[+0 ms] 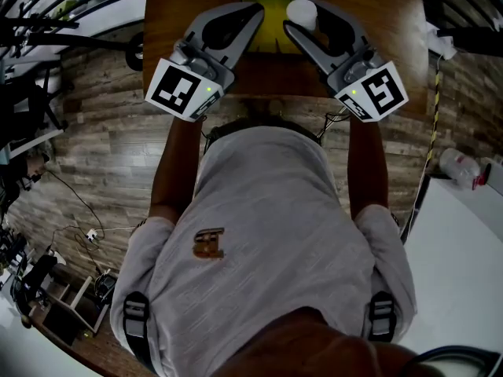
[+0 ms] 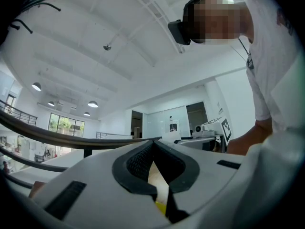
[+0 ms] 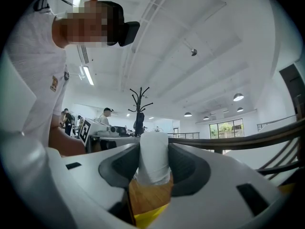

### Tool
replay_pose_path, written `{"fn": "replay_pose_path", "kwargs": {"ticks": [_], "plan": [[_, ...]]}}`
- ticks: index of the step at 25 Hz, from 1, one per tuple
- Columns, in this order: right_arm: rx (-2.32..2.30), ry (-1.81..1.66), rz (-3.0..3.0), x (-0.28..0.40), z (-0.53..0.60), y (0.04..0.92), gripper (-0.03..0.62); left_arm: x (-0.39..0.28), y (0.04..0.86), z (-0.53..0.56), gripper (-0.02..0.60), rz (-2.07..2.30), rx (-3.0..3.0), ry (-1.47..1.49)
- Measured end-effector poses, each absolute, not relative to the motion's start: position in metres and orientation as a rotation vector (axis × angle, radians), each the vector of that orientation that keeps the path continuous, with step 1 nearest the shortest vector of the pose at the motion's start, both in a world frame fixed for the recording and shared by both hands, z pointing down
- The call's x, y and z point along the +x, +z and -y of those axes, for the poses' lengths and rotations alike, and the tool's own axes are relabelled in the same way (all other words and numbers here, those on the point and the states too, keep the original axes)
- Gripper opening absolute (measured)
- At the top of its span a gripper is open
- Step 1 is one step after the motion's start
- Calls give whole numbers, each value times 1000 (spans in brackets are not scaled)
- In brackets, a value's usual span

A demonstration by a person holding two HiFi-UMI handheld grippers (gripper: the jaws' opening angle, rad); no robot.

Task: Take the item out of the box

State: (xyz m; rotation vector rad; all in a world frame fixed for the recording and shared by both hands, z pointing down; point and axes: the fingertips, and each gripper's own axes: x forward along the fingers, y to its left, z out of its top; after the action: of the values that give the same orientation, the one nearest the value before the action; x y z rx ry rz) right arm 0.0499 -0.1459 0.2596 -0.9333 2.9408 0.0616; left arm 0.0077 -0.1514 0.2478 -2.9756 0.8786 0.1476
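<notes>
A white cylindrical item (image 1: 301, 12) sits between the jaws of my right gripper (image 1: 305, 20), which is shut on it above the yellow box (image 1: 274, 23) on the wooden table (image 1: 189, 14). In the right gripper view the white item (image 3: 153, 160) stands upright between the dark pads (image 3: 119, 168), clear of the yellow box (image 3: 150, 218) below it. My left gripper (image 1: 257, 10) is beside it at the left edge of the box. Its jaw tips meet and hold nothing. The left gripper (image 2: 153, 147) shows only wood and a bit of the yellow box (image 2: 161, 208) behind its closed tips.
A white table (image 1: 464, 250) stands at the right, with a small white bottle (image 1: 460, 166) near its far edge. Cables and racks (image 1: 47, 281) crowd the wood floor at the left. The person's torso fills the middle of the head view.
</notes>
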Motion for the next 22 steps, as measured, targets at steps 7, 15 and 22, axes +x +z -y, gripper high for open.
{"fn": "replay_pose_path", "kwargs": {"ticks": [7, 15, 22], "plan": [[-929, 65, -2943, 47, 145, 261, 198, 7, 249, 151, 18, -876, -2980, 147], [-930, 74, -2946, 47, 139, 258, 198, 8, 248, 145, 18, -869, -2985, 149], [-937, 75, -2968, 46, 134, 266, 195, 8, 253, 142, 18, -869, -2993, 147]]}}
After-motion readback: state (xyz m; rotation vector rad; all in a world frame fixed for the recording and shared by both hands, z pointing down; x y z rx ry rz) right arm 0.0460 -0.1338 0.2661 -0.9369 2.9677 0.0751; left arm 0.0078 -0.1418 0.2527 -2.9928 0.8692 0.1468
